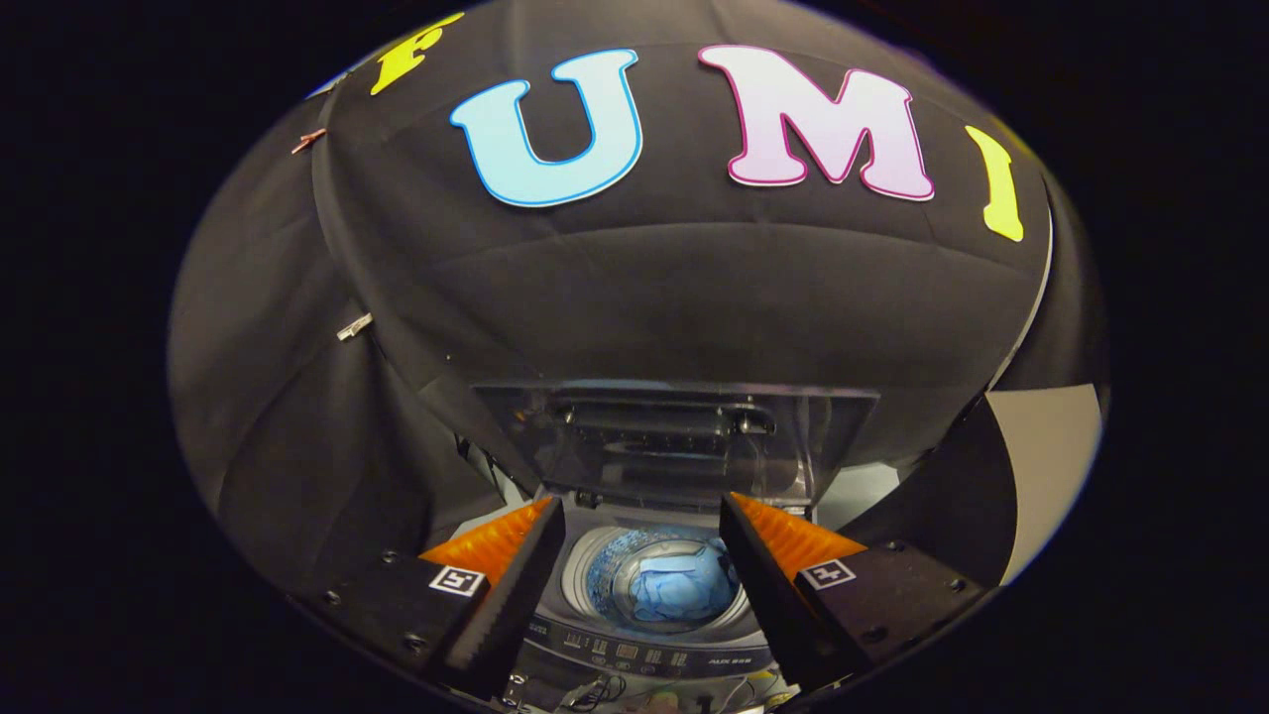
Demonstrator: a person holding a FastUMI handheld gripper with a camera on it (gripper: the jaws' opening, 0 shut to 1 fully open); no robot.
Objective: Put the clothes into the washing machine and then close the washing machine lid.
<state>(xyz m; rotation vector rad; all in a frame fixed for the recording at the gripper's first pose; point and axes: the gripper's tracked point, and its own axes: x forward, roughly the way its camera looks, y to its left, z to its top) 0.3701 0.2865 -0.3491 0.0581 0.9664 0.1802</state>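
The washing machine (pixel 555 605) stands below and ahead of me, its tub open. A blue garment (pixel 679 587) lies down inside the drum, seen through the gap between my fingers. The clear lid (pixel 674 441) stands raised upright at the back of the machine, just beyond the fingertips. My gripper (pixel 642 508) hangs above the tub opening, open wide, with nothing between its orange-and-black fingers (pixel 516 555).
The machine's control panel (pixel 644 656) runs along its near edge below the drum, with some cables beneath it. Black booth cloth (pixel 634 288) closes in behind and to both sides; a pale wall panel (pixel 1051 466) shows at the right.
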